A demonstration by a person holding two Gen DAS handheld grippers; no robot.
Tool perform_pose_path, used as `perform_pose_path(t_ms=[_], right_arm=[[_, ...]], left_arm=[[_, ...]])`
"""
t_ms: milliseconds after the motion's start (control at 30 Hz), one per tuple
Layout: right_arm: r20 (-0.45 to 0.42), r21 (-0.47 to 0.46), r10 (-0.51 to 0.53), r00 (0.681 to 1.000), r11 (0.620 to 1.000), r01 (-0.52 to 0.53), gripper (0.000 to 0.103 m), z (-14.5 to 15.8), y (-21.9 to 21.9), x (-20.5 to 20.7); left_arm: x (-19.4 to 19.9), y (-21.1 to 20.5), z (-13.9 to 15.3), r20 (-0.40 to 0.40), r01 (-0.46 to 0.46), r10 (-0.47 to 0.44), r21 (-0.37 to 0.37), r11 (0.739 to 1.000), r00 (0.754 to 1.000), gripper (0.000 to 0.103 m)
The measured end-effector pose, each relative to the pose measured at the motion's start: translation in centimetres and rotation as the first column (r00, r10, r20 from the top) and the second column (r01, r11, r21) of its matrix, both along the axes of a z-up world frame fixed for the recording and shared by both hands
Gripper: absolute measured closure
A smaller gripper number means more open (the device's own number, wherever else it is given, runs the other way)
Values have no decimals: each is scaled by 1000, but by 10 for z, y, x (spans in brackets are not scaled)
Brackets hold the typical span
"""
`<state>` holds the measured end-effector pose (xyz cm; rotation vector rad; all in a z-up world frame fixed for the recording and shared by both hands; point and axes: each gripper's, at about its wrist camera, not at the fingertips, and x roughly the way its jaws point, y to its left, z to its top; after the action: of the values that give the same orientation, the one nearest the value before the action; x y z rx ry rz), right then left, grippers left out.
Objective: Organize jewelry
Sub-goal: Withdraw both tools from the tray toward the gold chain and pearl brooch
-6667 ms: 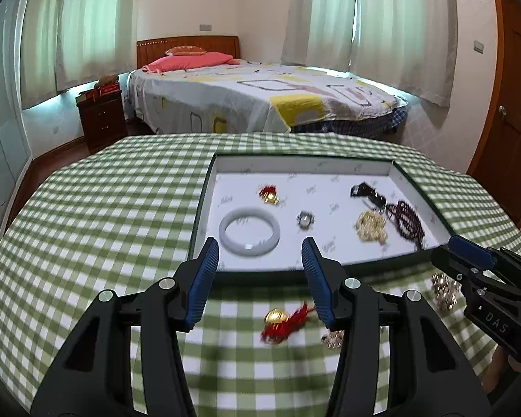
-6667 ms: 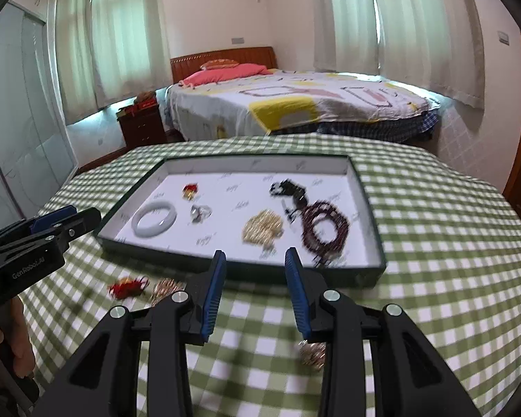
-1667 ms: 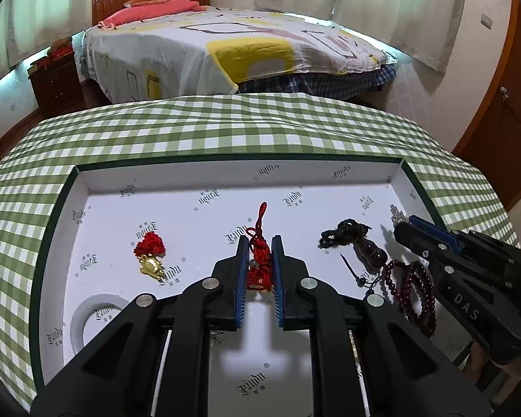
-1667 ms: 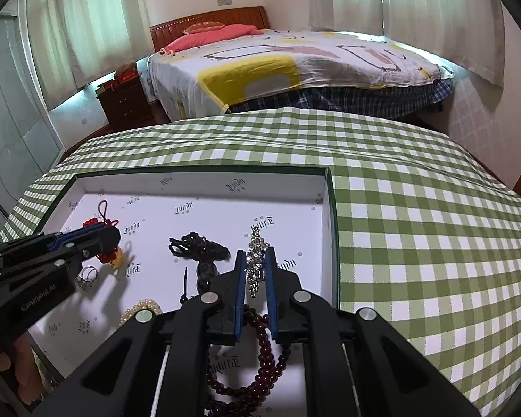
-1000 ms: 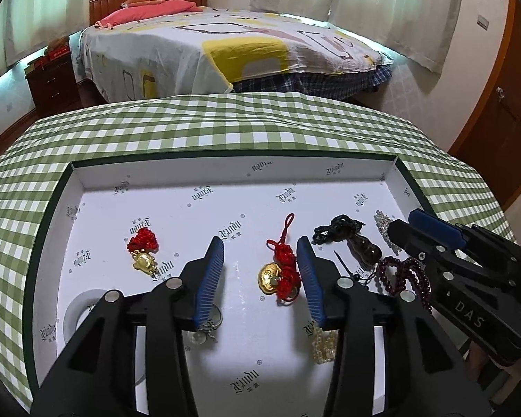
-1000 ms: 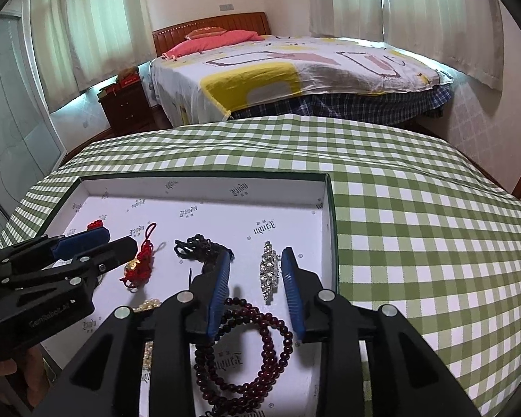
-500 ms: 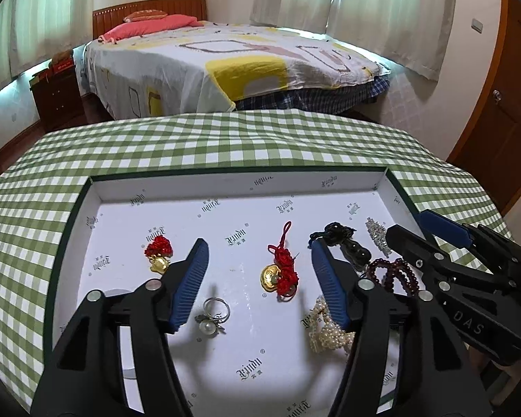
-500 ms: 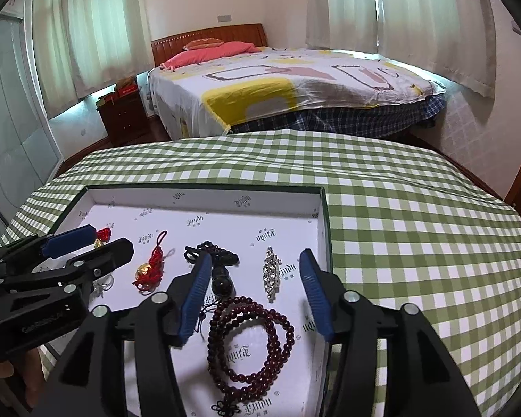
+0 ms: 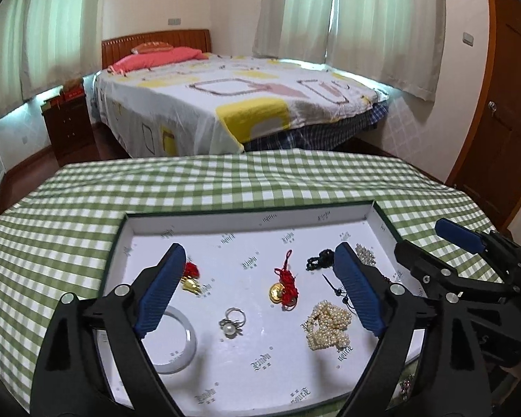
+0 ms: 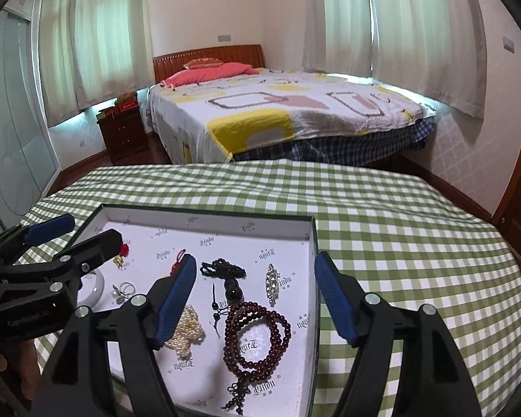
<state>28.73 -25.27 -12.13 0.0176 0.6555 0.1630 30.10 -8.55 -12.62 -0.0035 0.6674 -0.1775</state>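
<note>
Left wrist view: left gripper (image 9: 258, 267) spread wide, empty, above the tray (image 9: 250, 217).
Jewelry there: red-tassel gold charm (image 9: 284, 286) lies between and below the fingers, long axis running away from the camera; pearl ring (image 9: 231, 323) nearer.
Right wrist view: right gripper (image 10: 255, 272) wide open, holding nothing.
Jewelry there: rhinestone clip (image 10: 271, 283) and dark red bead strand (image 10: 253, 338) lie in the tray between the fingers.
Leftover: something glittery (image 9: 404, 387) at the left view's lower right edge, apparently outside the tray; right gripper nearer.

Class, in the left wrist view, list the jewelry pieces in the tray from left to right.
White bangle → small red-and-gold charm → pearl ring → red knot with gold pendant → pearl strand.
</note>
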Motion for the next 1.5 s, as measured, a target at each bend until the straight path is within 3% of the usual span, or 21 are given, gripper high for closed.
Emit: perform_pose_path(t_ms=[333, 567, 733, 967, 1167, 1500], right_arm=[[81, -5, -11, 997, 1000, 11, 33, 35, 5, -38], [89, 1, -14, 996, 1000, 14, 33, 35, 13, -75], [67, 9, -29, 997, 1000, 28, 33, 19, 18, -99], [2, 13, -59, 998, 998, 58, 33, -12, 13, -117], [-64, 10, -73, 995, 997, 74, 47, -36, 6, -122], [-162, 11, -90, 983, 996, 93, 52, -64, 1, -113]], left_arm=[[-52, 23, 40, 111, -37, 38, -8, 999, 993, 13], [-96, 42, 47, 160, -75, 78, -20, 997, 984, 12], [-122, 54, 34, 163, -99, 102, -24, 995, 981, 12], [-145, 67, 5, 108, -124, 125, -17, 992, 986, 12], [-158, 69, -15, 80, -141, 142, -10, 990, 987, 12], [-157, 62, -42, 11, -127, 126, 10, 992, 992, 12]])
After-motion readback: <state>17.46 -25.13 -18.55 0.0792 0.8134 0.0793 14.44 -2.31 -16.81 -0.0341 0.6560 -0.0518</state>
